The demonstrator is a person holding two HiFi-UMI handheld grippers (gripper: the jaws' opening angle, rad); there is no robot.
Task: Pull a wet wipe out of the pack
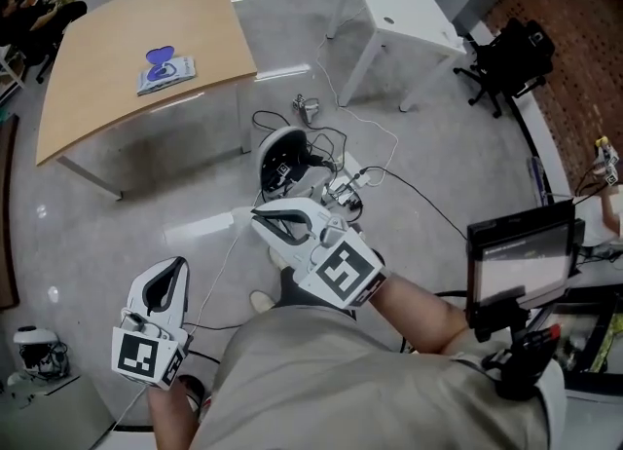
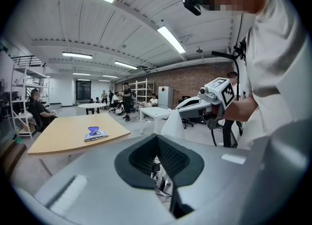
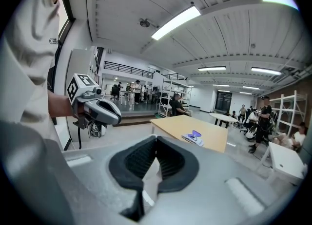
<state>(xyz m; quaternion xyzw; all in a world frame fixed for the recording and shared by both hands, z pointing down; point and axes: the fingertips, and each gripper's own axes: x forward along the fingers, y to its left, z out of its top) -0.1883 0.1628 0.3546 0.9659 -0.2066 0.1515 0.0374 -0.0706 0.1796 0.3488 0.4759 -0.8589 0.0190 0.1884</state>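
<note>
The wet wipe pack (image 1: 165, 70) lies on the wooden table (image 1: 107, 44), far from both grippers, its blue lid standing open. It also shows in the left gripper view as the pack (image 2: 96, 134) and in the right gripper view as the pack (image 3: 193, 138). My right gripper (image 1: 259, 213) is shut on a white wet wipe (image 1: 209, 227) that trails from its tip. The same wipe (image 2: 174, 124) hangs below the right gripper (image 2: 179, 109), and the wipe (image 3: 152, 178) shows between the pads. My left gripper (image 1: 178, 264) is shut and holds nothing.
A white table (image 1: 404, 15) and a black office chair (image 1: 511, 54) stand at the back right. Cables and a white device (image 1: 292, 161) lie on the floor ahead. A screen on a stand (image 1: 521, 263) is at my right. Several people are in the background.
</note>
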